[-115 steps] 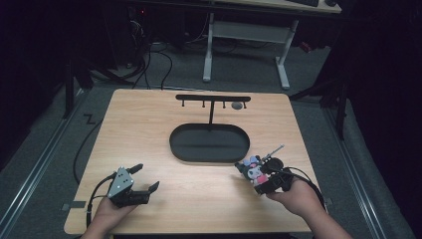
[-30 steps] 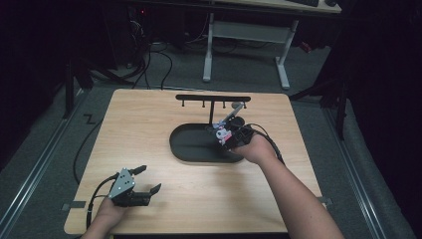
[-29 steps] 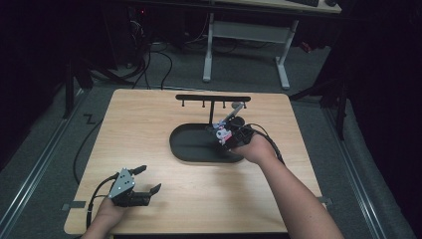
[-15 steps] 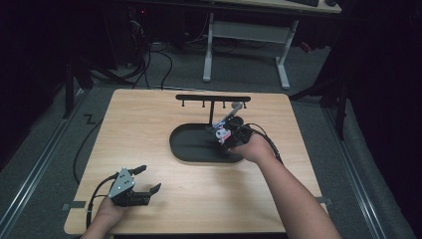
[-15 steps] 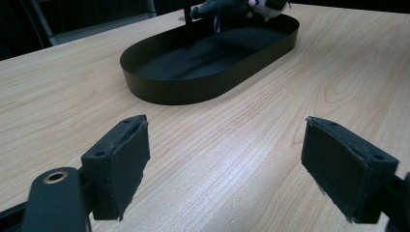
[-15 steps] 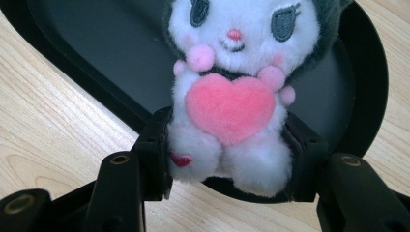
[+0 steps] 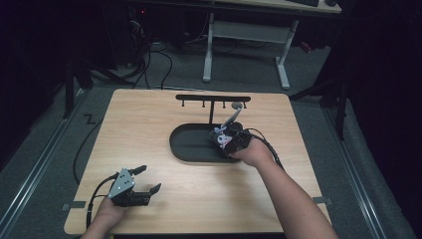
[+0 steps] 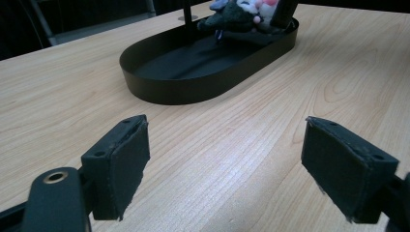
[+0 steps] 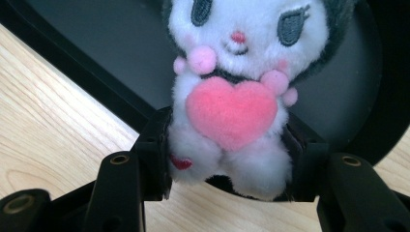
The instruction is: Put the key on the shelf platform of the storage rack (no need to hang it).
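A: Where do we have the plush toy (image 9: 232, 96)?

B: Our right gripper (image 9: 227, 164) is clamped on its lower body, jaws pressing both sides, over the right end of the black oval tray (image 7: 191, 149). Seen along the jaws, it faces the gripper camera, head away from the gripper.

A: And our left gripper (image 7: 130, 186)?

B: Jaws spread apart, holding nothing, near the table's (image 7: 149, 124) front left corner. Bare wood lies between it and the tray.

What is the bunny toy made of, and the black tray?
The bunny toy looks like soft plush: fuzzy white fur, a felt-like pink heart, stitched eyes. The black tray seems hard with a matte finish, thin-walled and smooth; metal or plastic, I cannot tell.
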